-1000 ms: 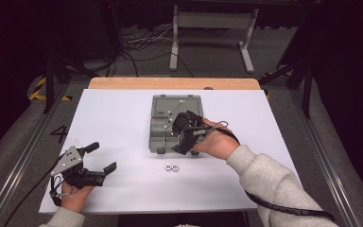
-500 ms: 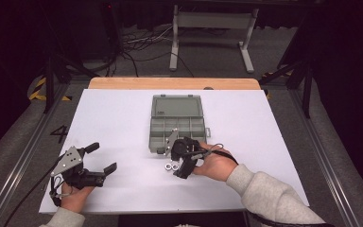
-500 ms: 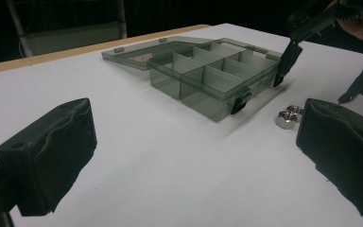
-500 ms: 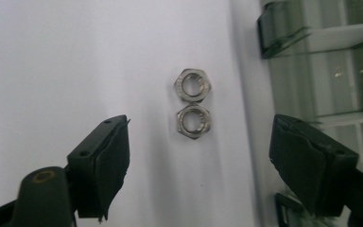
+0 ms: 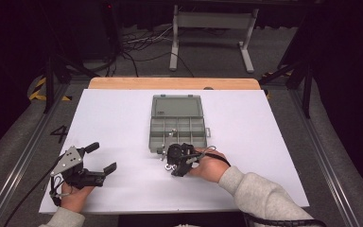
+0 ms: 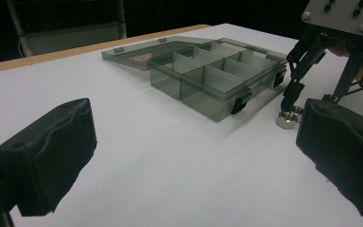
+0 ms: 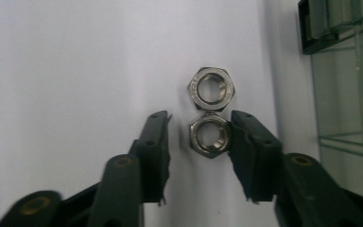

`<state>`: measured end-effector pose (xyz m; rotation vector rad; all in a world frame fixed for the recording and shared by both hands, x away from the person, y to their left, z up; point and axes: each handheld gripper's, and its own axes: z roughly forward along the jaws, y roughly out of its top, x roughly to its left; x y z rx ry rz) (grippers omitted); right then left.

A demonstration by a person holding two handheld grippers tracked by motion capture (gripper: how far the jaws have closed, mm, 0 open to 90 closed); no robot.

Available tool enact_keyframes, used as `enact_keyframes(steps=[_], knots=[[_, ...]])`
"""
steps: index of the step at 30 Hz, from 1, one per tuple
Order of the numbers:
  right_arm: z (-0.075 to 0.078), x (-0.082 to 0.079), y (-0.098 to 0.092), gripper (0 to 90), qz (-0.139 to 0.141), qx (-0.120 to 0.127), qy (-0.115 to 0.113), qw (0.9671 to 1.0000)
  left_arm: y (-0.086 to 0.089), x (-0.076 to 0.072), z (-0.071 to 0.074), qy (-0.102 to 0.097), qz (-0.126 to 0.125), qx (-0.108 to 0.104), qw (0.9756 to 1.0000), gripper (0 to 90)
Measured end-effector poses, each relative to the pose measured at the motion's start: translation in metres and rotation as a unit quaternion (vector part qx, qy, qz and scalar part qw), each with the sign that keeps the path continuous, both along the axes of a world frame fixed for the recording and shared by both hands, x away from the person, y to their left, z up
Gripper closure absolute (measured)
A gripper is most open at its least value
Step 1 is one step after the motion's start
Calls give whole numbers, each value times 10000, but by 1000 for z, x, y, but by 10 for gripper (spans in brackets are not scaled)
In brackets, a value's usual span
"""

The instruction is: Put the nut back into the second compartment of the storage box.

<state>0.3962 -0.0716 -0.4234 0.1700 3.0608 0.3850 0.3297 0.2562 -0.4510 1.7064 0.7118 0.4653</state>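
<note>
A: Free room? White table (image 5: 123, 118) bare across the left half and the far right; a gripper passes there unhindered.

B: Obstacles: organiser box (image 5: 178, 128) mid-table, lid laid open flat toward the far edge, divider walls upright. Two hex nuts, near nut (image 7: 210, 135) and far nut (image 7: 212, 88), lie touching each other just beside the box's front edge.

A: Right gripper (image 7: 199, 135) is low there, near nut between its jaws; one pad at the nut, small gap on the other side.

B: Left gripper (image 5: 99, 158) sits well apart at the near-left corner, open table between it and the box.
</note>
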Motion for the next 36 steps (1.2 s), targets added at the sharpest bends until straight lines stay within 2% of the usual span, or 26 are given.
enact_keyframes(steps=[3, 6, 8, 9, 10, 13, 17, 20, 21, 23, 26, 29, 34, 36], knots=[[1, 3, 1, 700, -66, -42, 124, 9999, 1, 0, 0, -4, 8, 1, 10000, 1], [9, 1, 1, 700, 7, -37, 57, 10000, 1, -1, 0, -3, 8, -2, 10000, 1], [21, 1, 0, 699, -37, 25, 2, 10000, 2, -1, 0, 6, 5, -10, 10000, 1], [21, 1, 0, 699, -37, 25, 2, 10000, 2, -1, 0, 6, 5, -10, 10000, 1], [34, 5, -1, 699, -43, 108, -112, 9999, 2, -1, 0, -9, 11, -16, 10000, 1], [51, 13, -2, 698, -146, 199, -240, 9994, 2, -1, 0, -8, 0, -11, 10000, 1], [71, 29, -2, 698, -299, 377, -442, 9979, 1, -1, 0, -4, -3, -18, 10000, 1], [78, 38, -2, 698, -411, 413, -512, 9970, 2, 0, 0, -8, -7, -28, 10000, 1], [84, 48, -1, 698, -488, 433, -588, 9961, 2, -1, 0, -14, 3, -16, 10000, 1], [85, 52, -1, 698, -516, 433, -626, 9958, 2, 0, 0, -14, 11, -26, 10000, 1], [91, 73, 1, 698, -714, 490, -725, 9936, 2, 0, 0, -2, -7, -36, 10000, 1], [91, 86, 2, 698, -853, 467, -780, 9922, 2, 0, 0, -5, 0, -58, 10000, 1], [83, 112, 3, 697, -1148, 459, -837, 9888, 2, 0, -1, 0, -13, -51, 10000, 1], [80, 116, 4, 697, -1197, 459, -864, 9880, 2, 0, -1, -6, -9, -51, 10000, 1]])
